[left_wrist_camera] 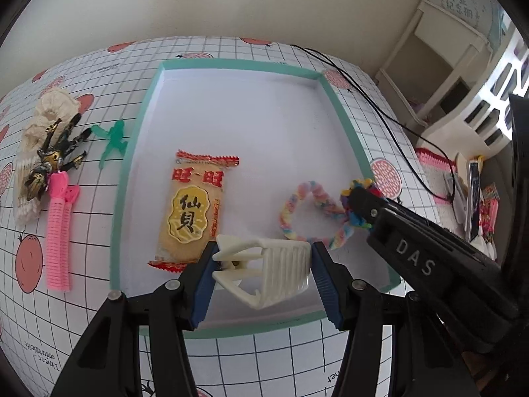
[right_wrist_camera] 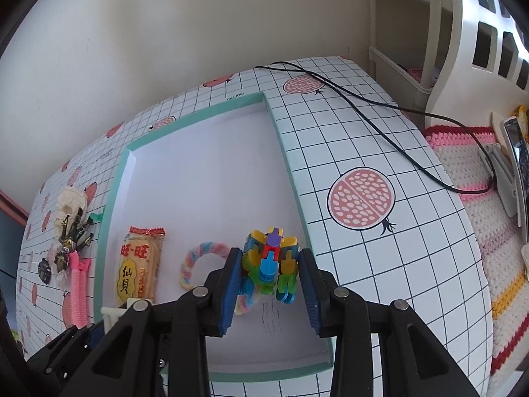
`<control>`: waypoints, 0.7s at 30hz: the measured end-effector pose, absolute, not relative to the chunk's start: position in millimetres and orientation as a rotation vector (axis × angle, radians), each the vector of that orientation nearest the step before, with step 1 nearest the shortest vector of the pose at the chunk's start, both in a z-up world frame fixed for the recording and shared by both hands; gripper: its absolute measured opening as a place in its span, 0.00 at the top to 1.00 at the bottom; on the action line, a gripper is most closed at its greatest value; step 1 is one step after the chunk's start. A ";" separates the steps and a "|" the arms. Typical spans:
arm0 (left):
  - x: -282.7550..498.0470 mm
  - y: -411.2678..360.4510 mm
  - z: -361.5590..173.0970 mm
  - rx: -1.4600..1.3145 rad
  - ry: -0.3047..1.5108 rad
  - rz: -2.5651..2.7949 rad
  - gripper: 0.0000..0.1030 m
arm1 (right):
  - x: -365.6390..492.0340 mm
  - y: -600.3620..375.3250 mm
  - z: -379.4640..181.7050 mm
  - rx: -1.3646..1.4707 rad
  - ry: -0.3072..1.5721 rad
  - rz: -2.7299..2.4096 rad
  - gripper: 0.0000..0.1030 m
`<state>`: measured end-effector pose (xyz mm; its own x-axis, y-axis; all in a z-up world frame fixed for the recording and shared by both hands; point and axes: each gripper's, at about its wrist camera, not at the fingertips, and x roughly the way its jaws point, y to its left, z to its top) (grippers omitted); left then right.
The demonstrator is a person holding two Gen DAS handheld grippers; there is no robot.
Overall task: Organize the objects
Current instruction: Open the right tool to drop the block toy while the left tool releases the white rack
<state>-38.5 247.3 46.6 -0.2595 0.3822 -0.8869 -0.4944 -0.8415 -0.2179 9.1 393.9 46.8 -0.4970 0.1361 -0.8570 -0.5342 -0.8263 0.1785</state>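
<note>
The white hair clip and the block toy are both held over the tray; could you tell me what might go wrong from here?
1. The left gripper holds the hair clip near the snack packet; lowering could pin the packet.
2. The right gripper holds the block toy over the pastel ring, so it might land on it.
3. The grippers are close together and could bump.

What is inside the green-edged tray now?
Lying in the tray: a rice cracker packet and a pastel braided ring. The left tongs hold a white hair clip over it, hiding the floor beneath.
</note>
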 end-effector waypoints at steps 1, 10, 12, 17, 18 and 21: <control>-40.0 248.8 44.3 -1.463 0.151 2.123 0.44 | 9.6 394.5 46.4 -1.285 0.615 2.340 0.63; -40.0 248.0 40.3 -1.489 0.162 2.102 0.44 | 9.9 394.1 46.2 -1.288 0.613 2.346 0.61; -40.4 248.0 41.8 -1.488 0.157 2.098 0.44 | 10.5 394.3 48.7 -1.276 0.616 2.357 0.56; -39.1 248.6 48.3 -1.465 0.163 2.098 0.44 | 11.7 393.5 55.5 -1.248 0.616 2.371 0.53; -40.4 248.2 49.7 -1.462 0.156 2.099 0.44 | 11.8 393.4 57.2 -1.241 0.615 2.374 0.53; -43.1 242.5 57.2 -1.450 0.116 2.104 0.44 | 12.8 393.1 63.2 -1.212 0.619 2.390 0.53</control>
<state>-43.1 242.5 57.2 -0.2454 0.4060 -0.8803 -0.5004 -0.8308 -0.2437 12.8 393.1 63.2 -0.5504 0.1409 -0.8229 -0.5225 -0.8269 0.2079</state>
